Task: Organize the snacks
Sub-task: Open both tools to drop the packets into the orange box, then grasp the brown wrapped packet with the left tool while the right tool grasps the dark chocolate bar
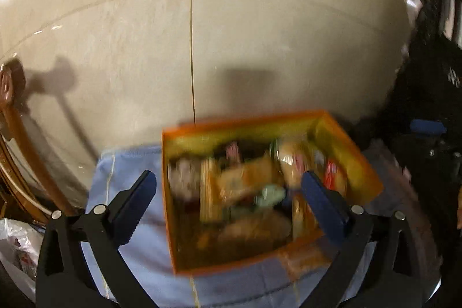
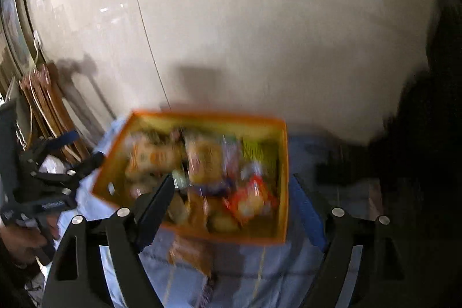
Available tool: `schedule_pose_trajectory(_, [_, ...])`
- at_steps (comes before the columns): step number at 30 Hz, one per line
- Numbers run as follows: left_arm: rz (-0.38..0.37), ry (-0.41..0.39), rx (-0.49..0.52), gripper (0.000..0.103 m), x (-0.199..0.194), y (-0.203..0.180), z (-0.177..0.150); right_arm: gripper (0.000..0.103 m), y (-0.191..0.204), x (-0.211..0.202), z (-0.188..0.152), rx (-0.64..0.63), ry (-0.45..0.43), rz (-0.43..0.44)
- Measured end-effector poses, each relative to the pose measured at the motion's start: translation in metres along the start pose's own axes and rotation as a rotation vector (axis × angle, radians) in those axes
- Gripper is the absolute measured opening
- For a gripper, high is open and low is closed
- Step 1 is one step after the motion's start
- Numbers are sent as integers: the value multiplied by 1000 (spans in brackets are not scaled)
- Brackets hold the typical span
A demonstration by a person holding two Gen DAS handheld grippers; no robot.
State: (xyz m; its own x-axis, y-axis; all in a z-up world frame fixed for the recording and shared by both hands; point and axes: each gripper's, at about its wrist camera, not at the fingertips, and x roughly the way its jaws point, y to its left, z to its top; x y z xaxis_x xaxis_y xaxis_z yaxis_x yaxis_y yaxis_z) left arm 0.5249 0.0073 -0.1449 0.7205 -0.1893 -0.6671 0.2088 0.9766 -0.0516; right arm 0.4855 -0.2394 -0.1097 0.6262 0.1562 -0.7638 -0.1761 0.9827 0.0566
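Note:
An orange box point(image 1: 358, 163) with a yellow-green inside stands on a light blue cloth point(image 1: 135, 238) and holds several snack packets point(image 1: 245, 181). Both views are blurred by motion. My left gripper point(image 1: 228, 201) is open and empty, hovering above the box, its right finger over the snacks. The box shows in the right wrist view point(image 2: 284, 178) with its snack packets point(image 2: 202, 160). My right gripper point(image 2: 231, 204) is open and empty above the box's near side. An orange packet point(image 2: 190, 253) lies on the cloth in front of the box. The left gripper point(image 2: 57, 178) shows at the left.
A glossy beige wall point(image 1: 260, 33) rises behind the box. Wooden furniture point(image 1: 17, 149) stands at the left, with a white plastic bag point(image 1: 17, 247) below it. Dark objects point(image 1: 427, 120) fill the right side. The cloth point(image 2: 260, 279) reaches the near edge.

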Motion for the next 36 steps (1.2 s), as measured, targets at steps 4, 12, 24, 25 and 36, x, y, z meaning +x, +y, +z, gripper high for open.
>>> schedule_pose_trajectory(4, [-5, 51, 86, 98, 1, -18, -57, 81, -2, 14, -62, 42, 67, 16])
schedule_pose_trajectory(12, [-40, 191, 103, 98, 38, -61, -113, 81, 30, 49, -183, 20, 248, 15])
schedule_pose_trajectory(24, [-24, 233, 136, 99, 77, -105, -111, 80, 32, 67, -199, 70, 271, 19])
schedule_pose_trajectory(25, [-16, 232, 135, 99, 79, -106, -112, 80, 31, 68, -199, 71, 265, 15])
schedule_pose_trajectory(36, [36, 233, 94, 99, 102, -120, -125, 80, 31, 86, -203, 57, 269, 9])
